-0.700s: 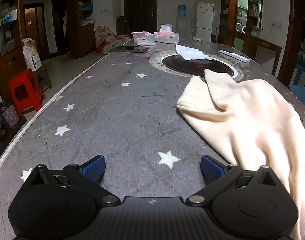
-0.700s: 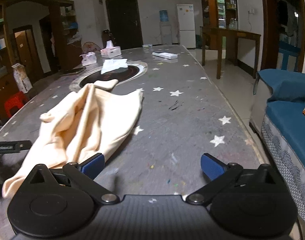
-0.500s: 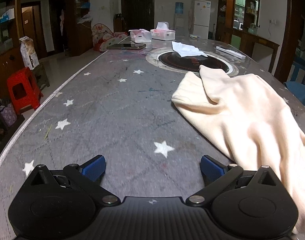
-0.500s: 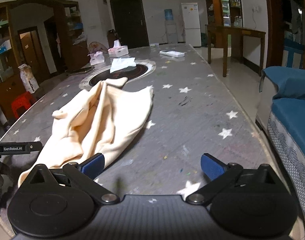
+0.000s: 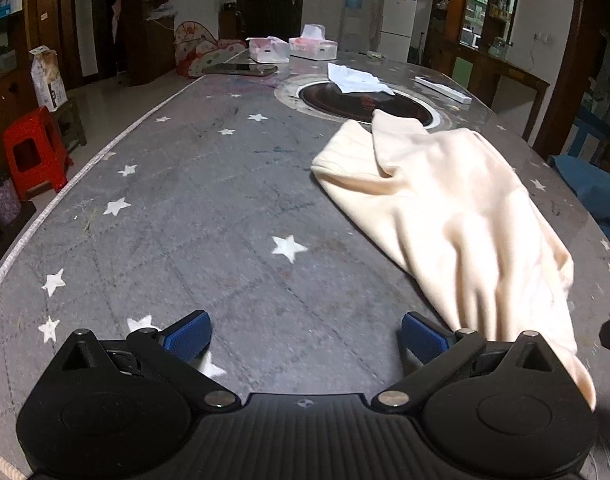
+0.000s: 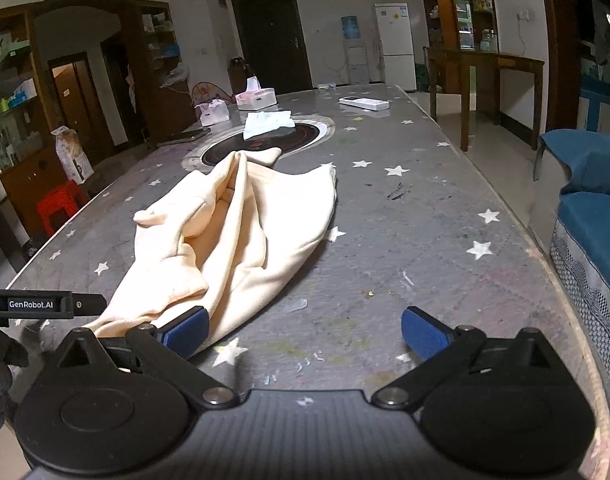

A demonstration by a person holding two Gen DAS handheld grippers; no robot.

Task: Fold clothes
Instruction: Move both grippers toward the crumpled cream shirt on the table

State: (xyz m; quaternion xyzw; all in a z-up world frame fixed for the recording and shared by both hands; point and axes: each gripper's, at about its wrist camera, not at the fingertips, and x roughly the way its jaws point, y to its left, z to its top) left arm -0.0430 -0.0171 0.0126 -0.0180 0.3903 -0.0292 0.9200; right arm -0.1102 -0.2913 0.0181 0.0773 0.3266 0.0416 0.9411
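Note:
A cream garment (image 5: 445, 200) lies crumpled on the grey star-patterned table (image 5: 209, 184), running from the round inset cooktop toward the near edge. In the right wrist view the same cream garment (image 6: 241, 232) stretches left of centre, its near end beside my left blue pad. My left gripper (image 5: 305, 338) is open over bare table, the garment's near end just right of its right finger. My right gripper (image 6: 305, 334) is open too, nothing between its pads. The left gripper's body (image 6: 41, 304) shows at the left edge of the right wrist view.
A round black cooktop (image 5: 365, 100) with a white cloth (image 5: 355, 78) on it sits mid-table. Two tissue boxes (image 5: 311, 46), a dark tablet (image 5: 241, 69) and a white remote (image 6: 363, 102) lie farther back. A blue sofa (image 6: 593, 216) stands right; a red stool (image 5: 33, 152) left.
Both grippers have drawn back toward the near end of the table, so the garment sits farther ahead in each view. The garment's near end has shifted. Both stay open.

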